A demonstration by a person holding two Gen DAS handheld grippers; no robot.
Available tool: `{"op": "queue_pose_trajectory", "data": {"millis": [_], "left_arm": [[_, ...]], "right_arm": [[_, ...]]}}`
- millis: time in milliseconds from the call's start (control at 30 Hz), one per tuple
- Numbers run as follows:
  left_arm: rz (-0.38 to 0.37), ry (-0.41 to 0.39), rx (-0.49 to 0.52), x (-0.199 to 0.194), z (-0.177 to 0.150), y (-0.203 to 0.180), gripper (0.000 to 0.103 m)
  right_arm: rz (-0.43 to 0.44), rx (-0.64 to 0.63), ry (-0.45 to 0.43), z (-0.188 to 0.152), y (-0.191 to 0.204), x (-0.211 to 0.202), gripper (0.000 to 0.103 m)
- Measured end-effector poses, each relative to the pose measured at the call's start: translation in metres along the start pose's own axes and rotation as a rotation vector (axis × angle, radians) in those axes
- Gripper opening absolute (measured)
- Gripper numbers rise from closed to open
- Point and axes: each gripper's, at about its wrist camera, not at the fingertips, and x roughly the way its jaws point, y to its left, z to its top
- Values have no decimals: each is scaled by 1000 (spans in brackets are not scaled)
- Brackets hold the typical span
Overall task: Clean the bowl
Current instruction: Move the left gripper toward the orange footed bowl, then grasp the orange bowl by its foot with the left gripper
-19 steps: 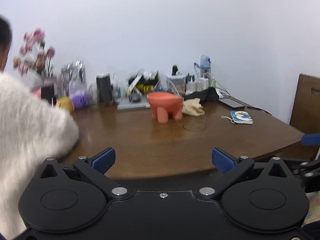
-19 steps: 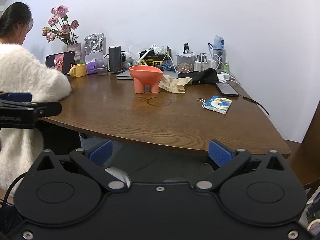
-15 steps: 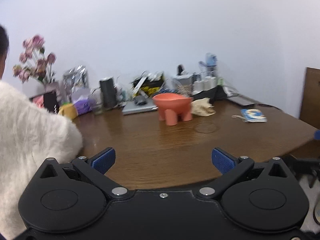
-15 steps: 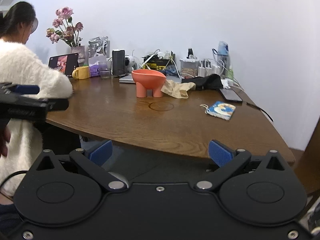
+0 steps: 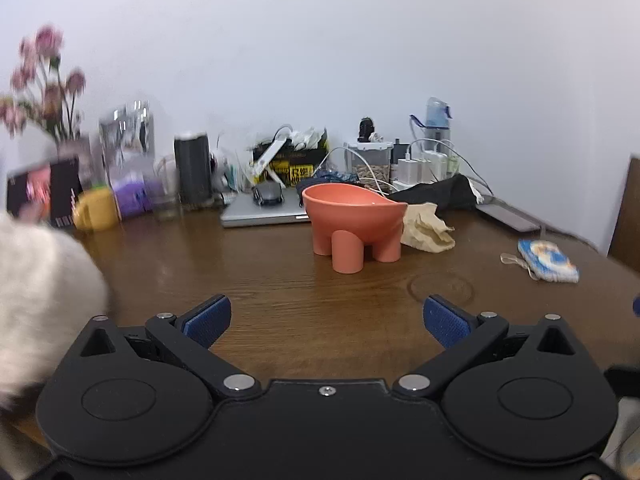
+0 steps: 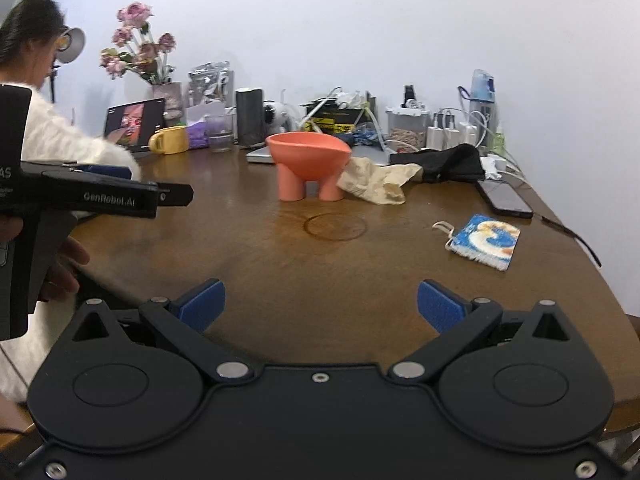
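Observation:
An orange bowl (image 5: 352, 220) on short legs stands upright on the brown table (image 5: 260, 280), with a crumpled beige cloth (image 5: 426, 228) touching its right side. A blue patterned scrub pad (image 5: 548, 260) lies further right. My left gripper (image 5: 326, 318) is open and empty over the table's near part, well short of the bowl. In the right wrist view the bowl (image 6: 308, 160), cloth (image 6: 376, 182) and pad (image 6: 486, 242) lie ahead of my right gripper (image 6: 318, 304), which is open and empty. The left gripper's body (image 6: 100, 196) shows at the left, in a hand.
A person in a white fluffy sweater (image 6: 60, 140) sits at the table's left end. A phone (image 6: 504, 198), black cloth (image 6: 444, 164), laptop (image 5: 264, 212), yellow mug (image 6: 170, 140), flowers (image 6: 138, 48) and chargers crowd the back. A faint ring mark (image 6: 336, 226) lies before the bowl.
Both grippers have come forward over the table's near edge, so the bowl looks larger and closer. Both sets of jaws stay wide open.

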Motion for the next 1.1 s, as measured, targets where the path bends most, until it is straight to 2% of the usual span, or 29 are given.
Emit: {"op": "queue_pose_trajectory", "data": {"millis": [133,267,333,467,567,967,1100], "left_arm": [[48,34,64,42,10,-17,103],[15,94,97,94,27,-9,103],[9,113,97,116,30,-6,103],[-42,170,14,167,37,7,103],[-25,183,7,192,36,8,103],[-32,232,-2,243,33,17,103],[-47,285,-21,263,48,16,103]], "right_arm": [[-38,7,5,16,-9,17,103],[-67,53,-26,29,-19,28,103],[-86,103,-37,36,-25,34,103],[-88,203,-6,45,-42,52,103],[-87,237,18,47,-52,65,103],[-116,308,36,54,-79,101,103],[-95,313,30,51,-81,108,103]]}}
